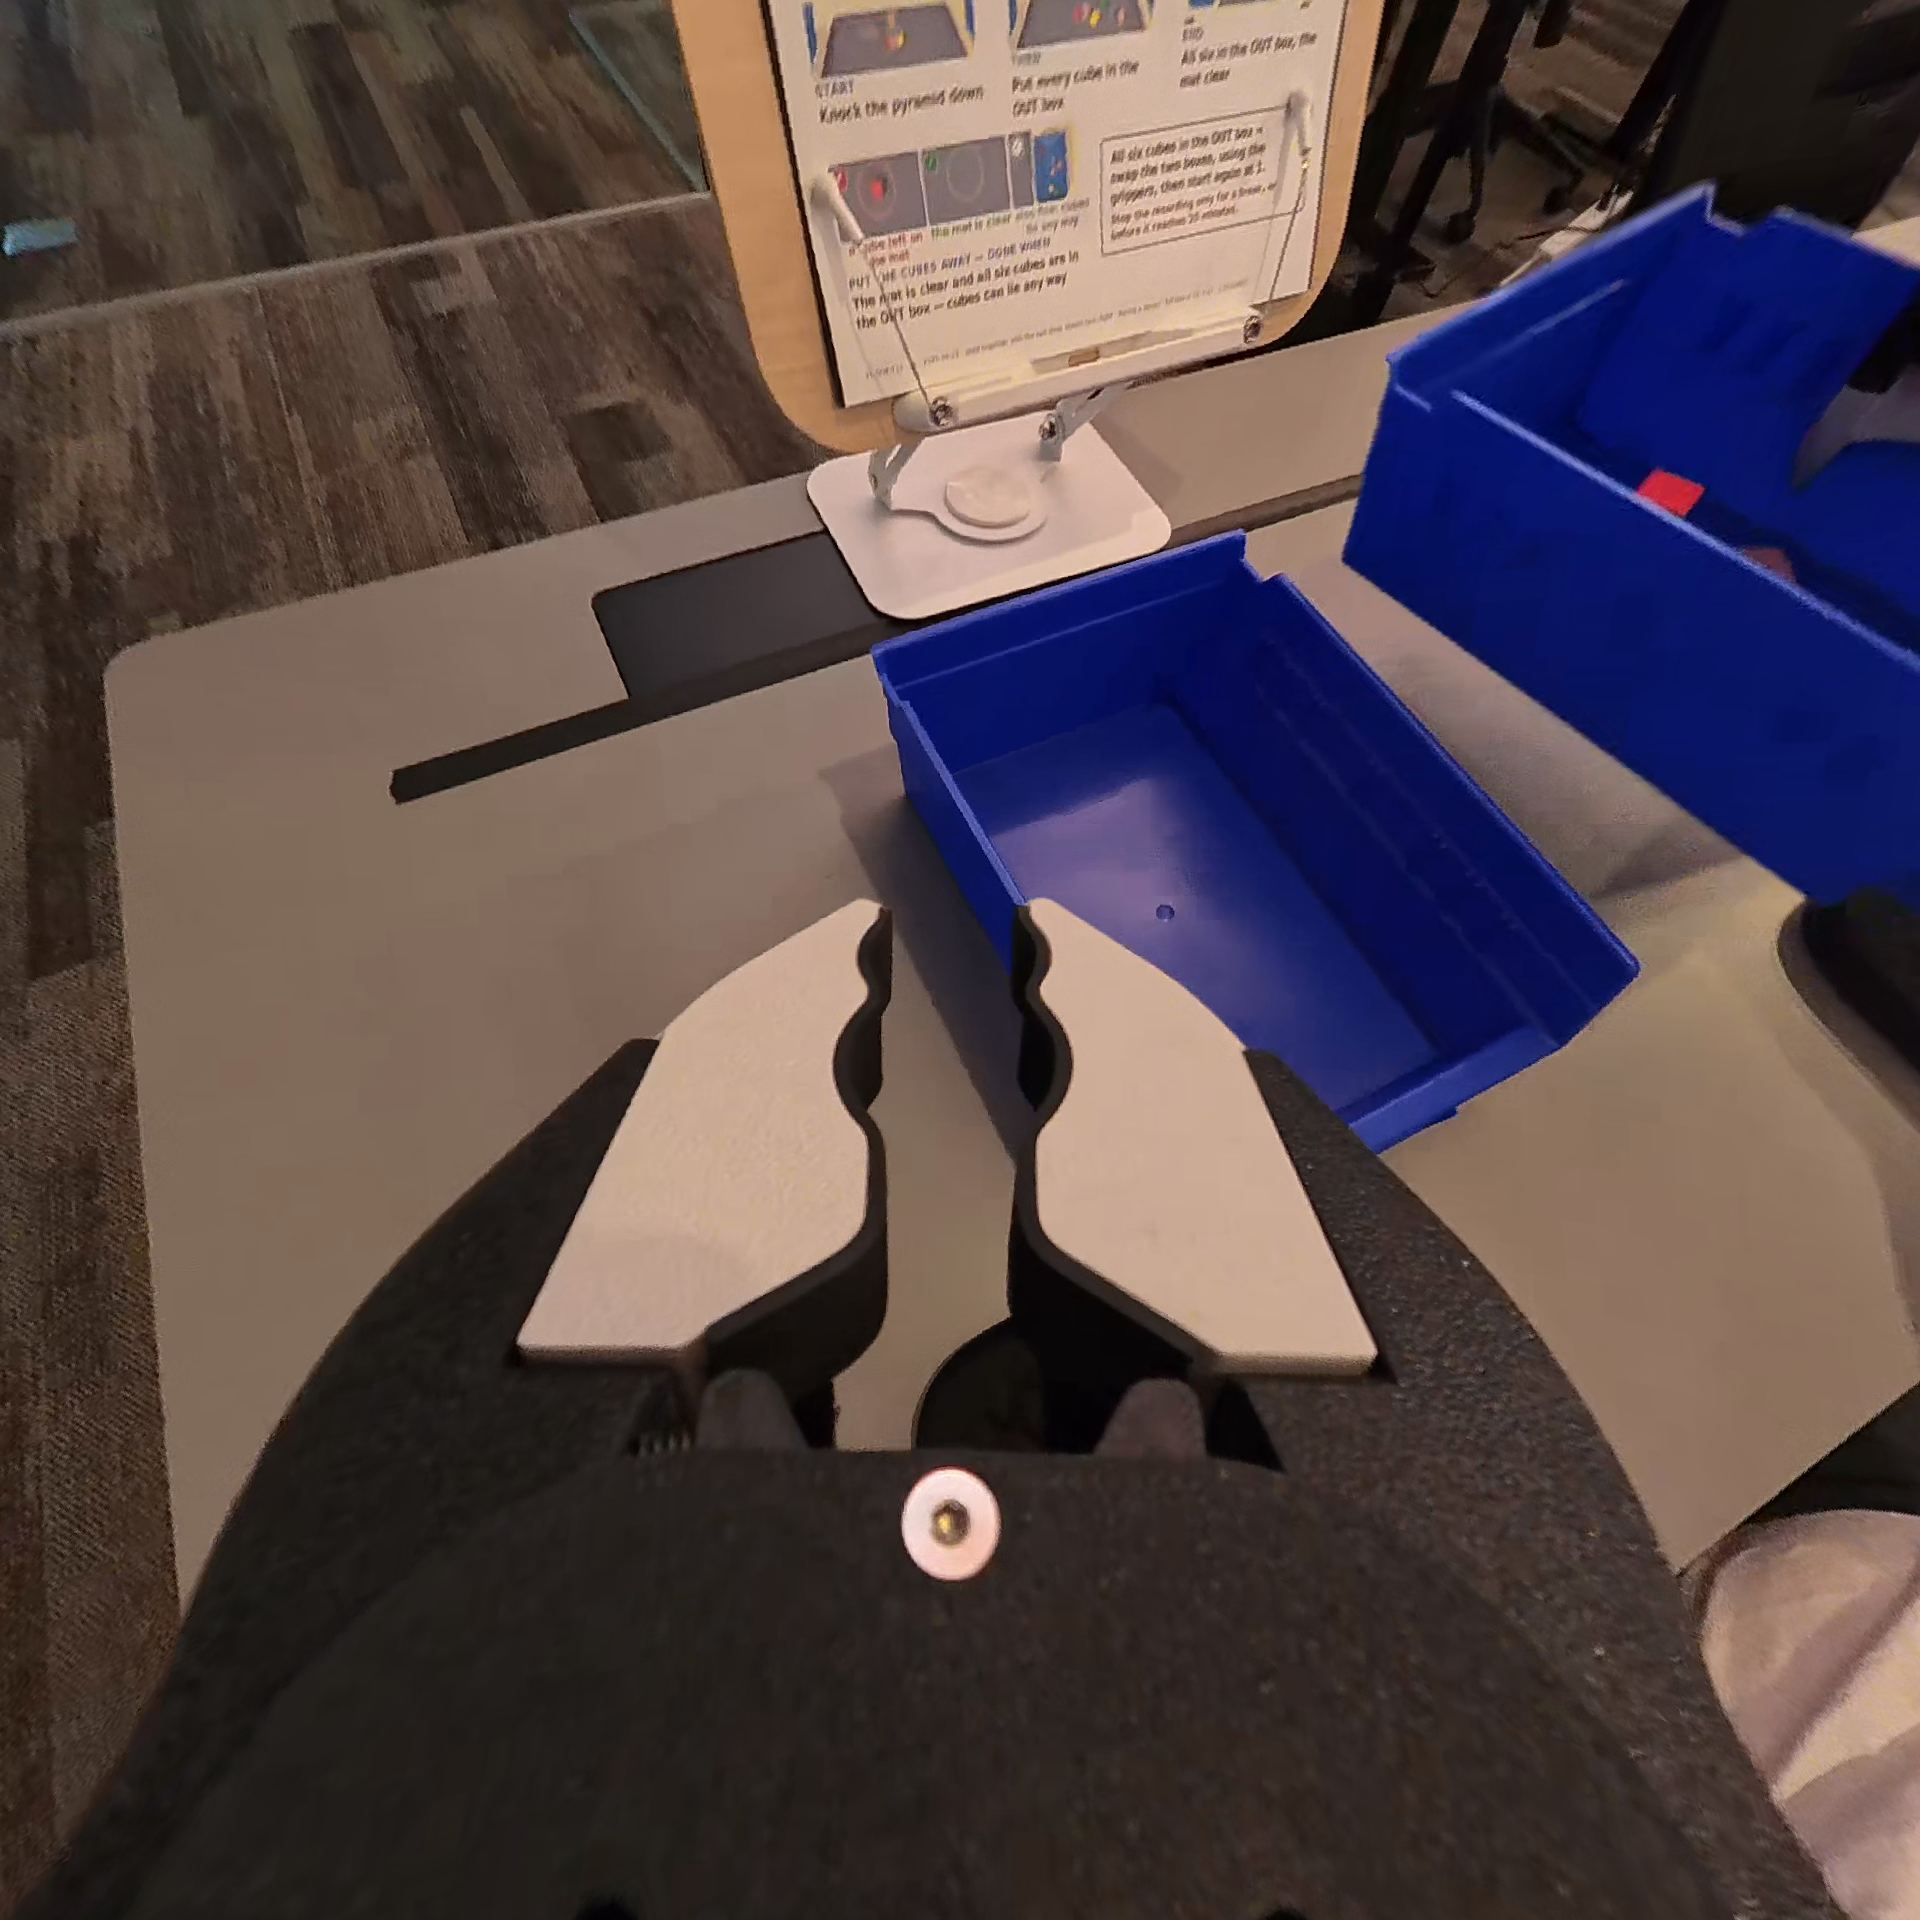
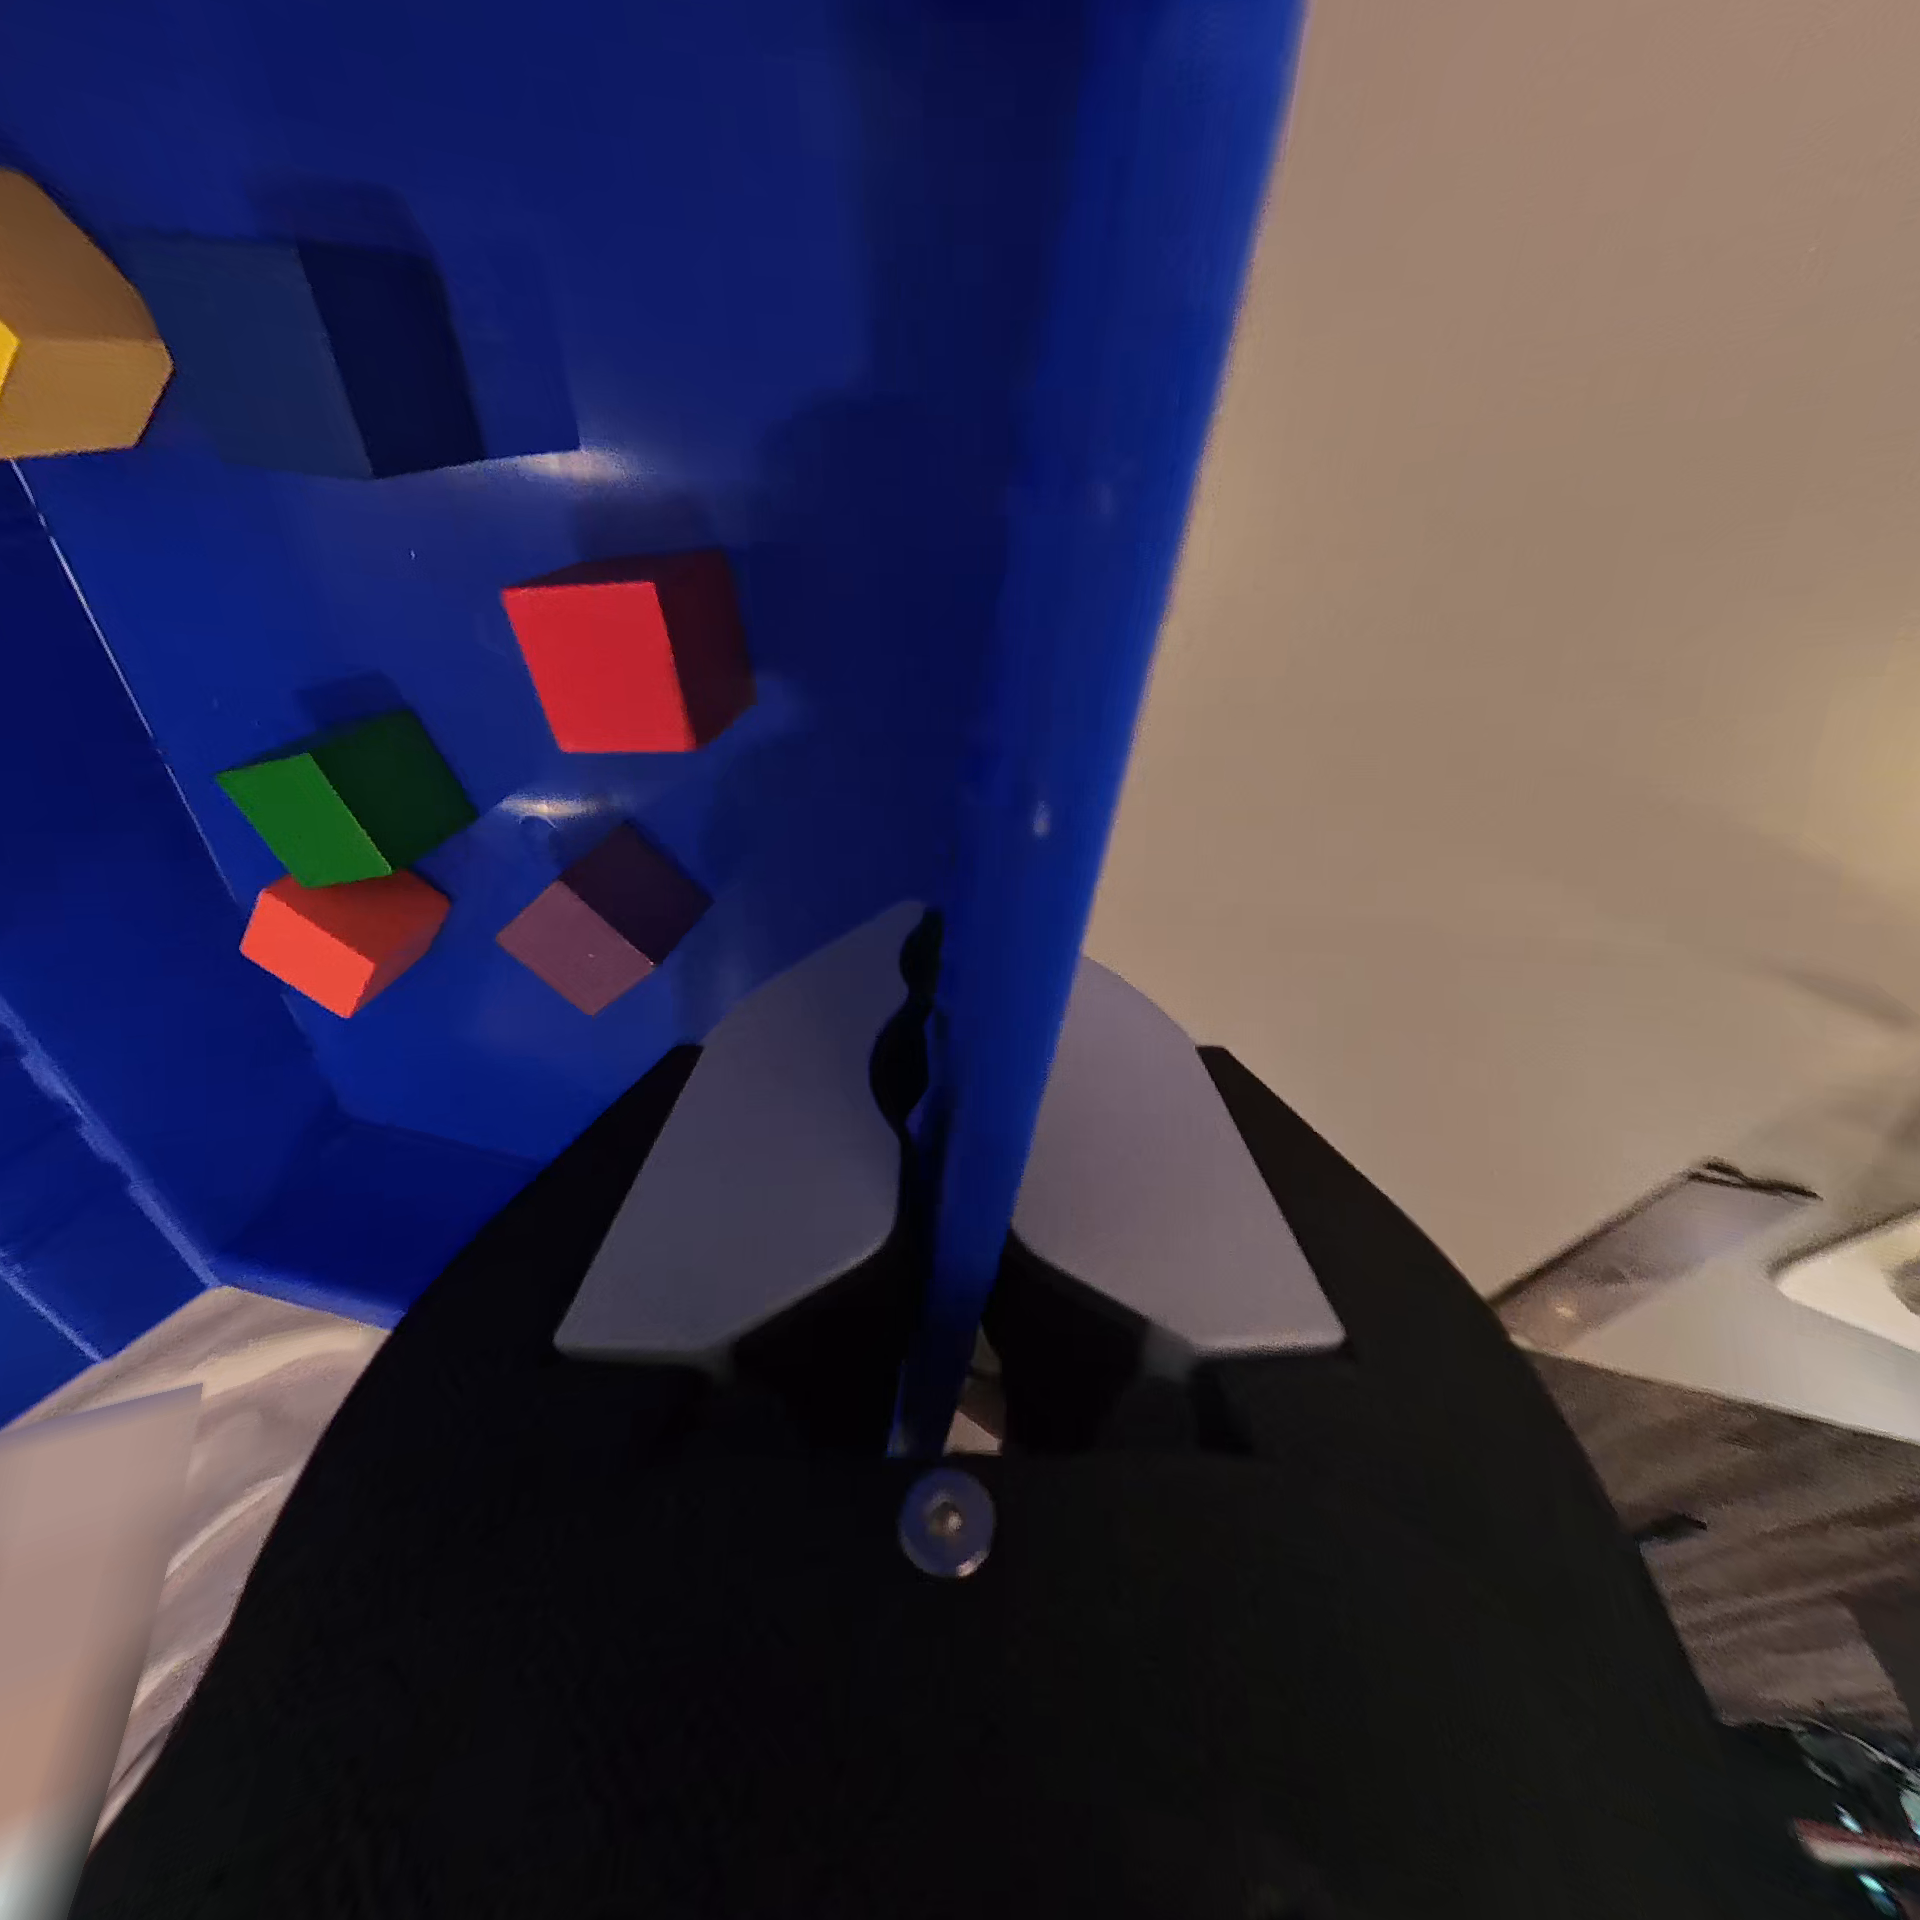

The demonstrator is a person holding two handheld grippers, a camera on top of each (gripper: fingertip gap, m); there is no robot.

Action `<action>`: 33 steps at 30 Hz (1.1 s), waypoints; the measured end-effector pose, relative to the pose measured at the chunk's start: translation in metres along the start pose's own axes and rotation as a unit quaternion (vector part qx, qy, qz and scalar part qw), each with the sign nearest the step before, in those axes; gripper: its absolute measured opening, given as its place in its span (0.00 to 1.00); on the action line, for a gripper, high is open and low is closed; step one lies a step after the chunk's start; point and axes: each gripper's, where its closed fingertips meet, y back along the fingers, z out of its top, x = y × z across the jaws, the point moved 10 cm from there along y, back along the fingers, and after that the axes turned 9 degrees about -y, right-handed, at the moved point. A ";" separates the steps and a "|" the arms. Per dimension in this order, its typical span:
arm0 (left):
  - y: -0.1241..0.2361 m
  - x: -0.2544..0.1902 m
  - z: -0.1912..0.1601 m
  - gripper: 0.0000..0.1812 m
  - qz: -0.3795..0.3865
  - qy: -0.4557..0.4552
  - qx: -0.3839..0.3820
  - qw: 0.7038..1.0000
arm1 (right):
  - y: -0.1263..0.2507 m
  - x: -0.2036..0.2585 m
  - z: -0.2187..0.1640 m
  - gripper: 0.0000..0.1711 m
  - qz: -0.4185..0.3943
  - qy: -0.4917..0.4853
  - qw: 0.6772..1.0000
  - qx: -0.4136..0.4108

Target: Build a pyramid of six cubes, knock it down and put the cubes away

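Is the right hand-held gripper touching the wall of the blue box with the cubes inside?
Touching. The right wrist view shows the right hand-held gripper closed on the blue box: its wall runs between the two fingers with no gap visible.

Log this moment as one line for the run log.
right hand-held gripper: shut on wall of blue bin with cubes, lifted | left hand-held gripper: open, holding nothing | empty blue bin: on table
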 end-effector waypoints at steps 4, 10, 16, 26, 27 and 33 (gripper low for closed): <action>0.006 -0.011 0.002 0.12 0.003 -0.027 0.001 1.000 | 0.059 0.064 0.005 0.04 -0.031 0.040 0.999 -0.008; 0.029 -0.009 0.001 0.12 0.099 0.017 -0.020 0.995 | 0.074 0.203 0.041 0.04 0.006 0.137 0.990 -0.001; 0.063 -0.001 -0.009 0.22 0.198 0.046 -0.044 0.978 | 0.029 0.349 0.084 0.04 0.068 0.228 0.971 -0.005; 0.082 -0.017 -0.010 0.22 0.205 0.011 -0.072 0.976 | -0.035 0.520 0.109 0.04 0.130 0.279 0.951 0.001; 0.080 -0.019 -0.009 0.22 0.198 0.006 -0.072 0.978 | -0.041 0.529 0.109 0.04 0.125 0.281 0.952 0.002; 0.073 -0.025 -0.010 0.22 0.169 -0.020 -0.049 0.984 | -0.069 0.562 0.112 0.04 0.103 0.269 0.958 0.001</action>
